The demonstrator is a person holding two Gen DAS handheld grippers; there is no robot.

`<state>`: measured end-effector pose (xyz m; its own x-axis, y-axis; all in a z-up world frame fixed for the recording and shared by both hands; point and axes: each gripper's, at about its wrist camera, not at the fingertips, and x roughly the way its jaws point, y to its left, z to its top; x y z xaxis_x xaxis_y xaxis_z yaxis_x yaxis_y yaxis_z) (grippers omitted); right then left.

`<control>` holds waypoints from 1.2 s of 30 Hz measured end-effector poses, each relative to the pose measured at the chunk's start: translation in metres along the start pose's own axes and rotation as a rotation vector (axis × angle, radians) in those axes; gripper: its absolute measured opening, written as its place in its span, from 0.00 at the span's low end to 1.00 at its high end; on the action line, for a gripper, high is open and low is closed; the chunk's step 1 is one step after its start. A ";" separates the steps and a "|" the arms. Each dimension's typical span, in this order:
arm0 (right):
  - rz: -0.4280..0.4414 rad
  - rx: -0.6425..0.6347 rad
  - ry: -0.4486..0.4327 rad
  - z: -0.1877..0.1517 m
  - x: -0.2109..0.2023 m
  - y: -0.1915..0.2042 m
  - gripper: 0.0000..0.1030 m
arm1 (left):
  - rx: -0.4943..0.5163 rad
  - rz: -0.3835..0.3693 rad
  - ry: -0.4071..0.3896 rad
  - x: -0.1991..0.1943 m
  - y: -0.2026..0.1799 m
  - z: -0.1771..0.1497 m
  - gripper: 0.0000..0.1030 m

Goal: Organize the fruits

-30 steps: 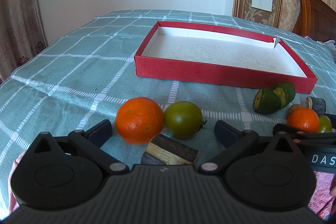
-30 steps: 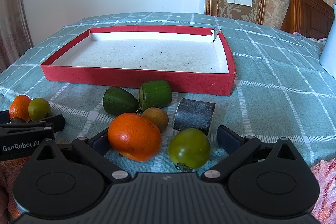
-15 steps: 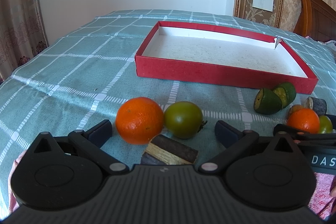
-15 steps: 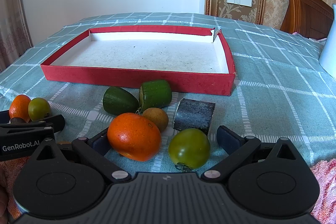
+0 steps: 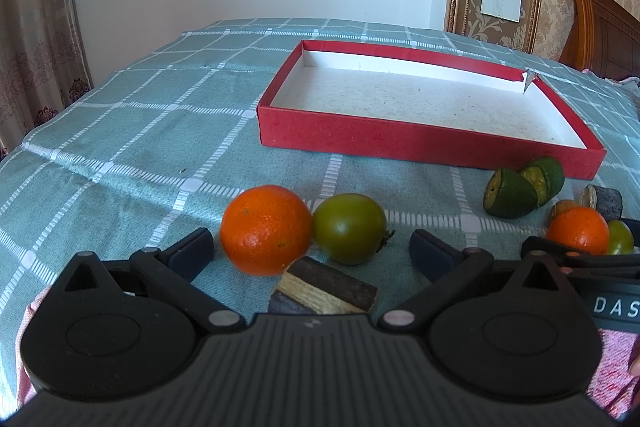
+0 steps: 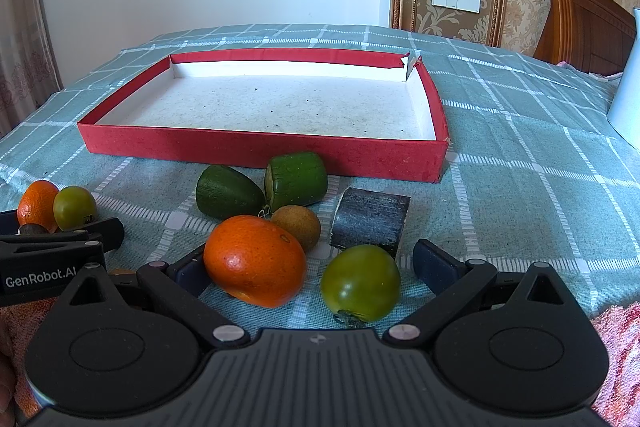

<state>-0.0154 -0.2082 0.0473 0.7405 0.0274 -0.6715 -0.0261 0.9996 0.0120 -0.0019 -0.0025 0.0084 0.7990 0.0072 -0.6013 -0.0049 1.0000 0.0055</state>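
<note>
Both my grippers, left [image 5: 311,251] and right [image 6: 310,265], gape wide, holding nothing. The orange [image 6: 255,260] looks firm and round, likely to roll; I'd pinch it across its middle, toward the tray [image 6: 260,150].

Tray [image 6: 256,147] behind fruit, orange [image 6: 254,261] left of tomato [image 6: 360,283], both btwn right tongs [image 6: 308,263]

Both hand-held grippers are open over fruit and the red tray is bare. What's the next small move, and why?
Probably shift the right hand-held gripper slightly left and close on the orange. Its open jaws straddle both the orange and a green tomato, so closing now might pinch both. The red tray ahead holds nothing yet.
</note>
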 end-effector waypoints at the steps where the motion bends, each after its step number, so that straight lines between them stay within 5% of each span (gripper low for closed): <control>1: 0.000 0.000 0.000 0.000 0.000 0.000 1.00 | 0.000 0.000 0.000 0.000 0.000 0.000 1.00; 36: -0.003 -0.001 -0.001 0.000 0.000 0.000 1.00 | -0.006 -0.020 -0.014 -0.001 0.003 -0.005 1.00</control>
<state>-0.0154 -0.2086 0.0471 0.7414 0.0248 -0.6706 -0.0248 0.9996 0.0096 -0.0061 0.0006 0.0048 0.8073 -0.0125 -0.5900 0.0073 0.9999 -0.0113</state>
